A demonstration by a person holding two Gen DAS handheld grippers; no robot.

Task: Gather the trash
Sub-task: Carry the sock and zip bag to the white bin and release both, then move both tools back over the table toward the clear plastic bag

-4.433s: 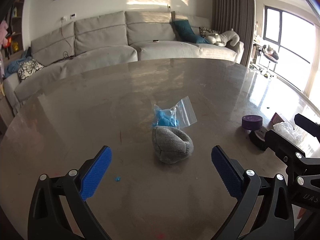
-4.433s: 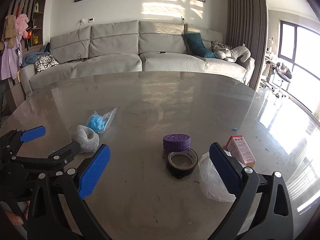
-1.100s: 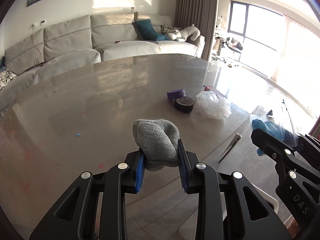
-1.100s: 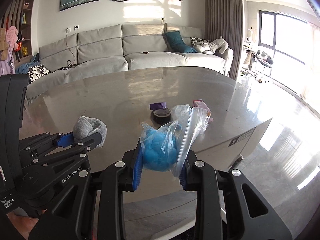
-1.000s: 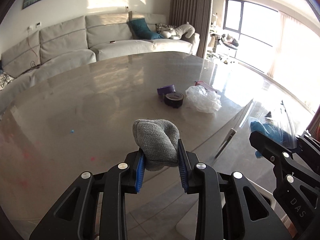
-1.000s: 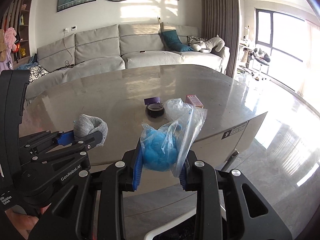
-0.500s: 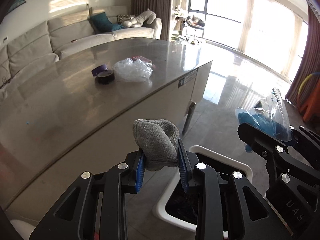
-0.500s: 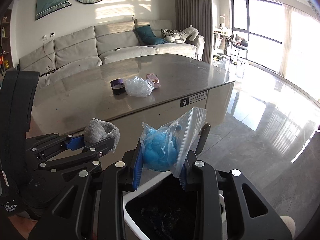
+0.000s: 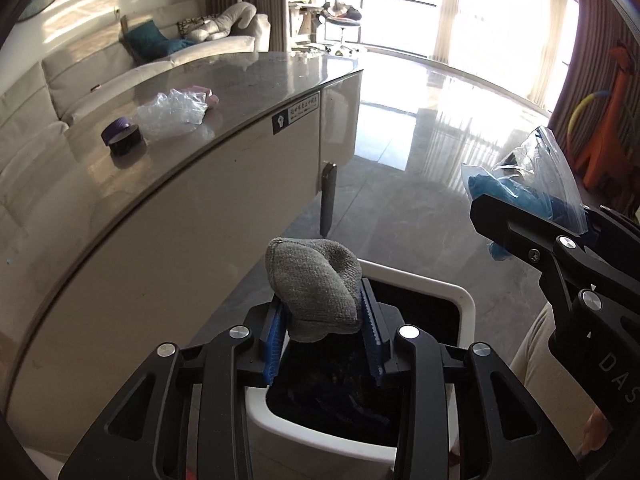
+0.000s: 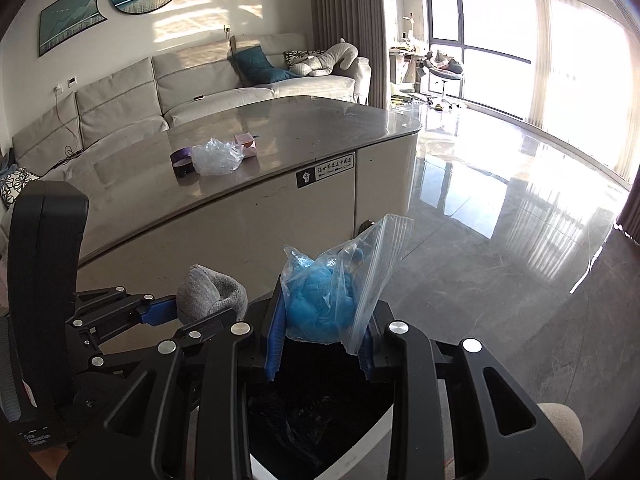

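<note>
Right, both loads are up and I'm at the drop step. My left tongs [image 9: 323, 344] are clamped on the grey sock ball [image 9: 314, 286], blue pads pressed into its sides, and it hangs right over the open mouth of the white bin [image 9: 466, 300] with its dark liner. My right tongs [image 10: 320, 344] are closed tight on the zip bag of blue stuff [image 10: 324, 304], the clear flap sticking up past the pads; in the right view the bin [image 10: 360, 448] sits directly beneath it too.

Next move, as I judge it: spread both tongs and let the two pieces fall. The sock should drop clean. The bag is light and its flap could cling to a pad, so a small shake may be needed, and I'd keep it well inside the rim.

Compared with half a second ago, the bin has slid from ahead of me to under my tongs, and the bench [image 9: 256, 80] has swung off to my left. A few seconds back, both pieces lay on that bench with my tongs wide open. Left behind on it: crumpled clear plastic [image 9: 172, 114], a tape roll [image 9: 126, 144], a purple cap [image 9: 115, 132] and a pink box [image 10: 246, 142].
</note>
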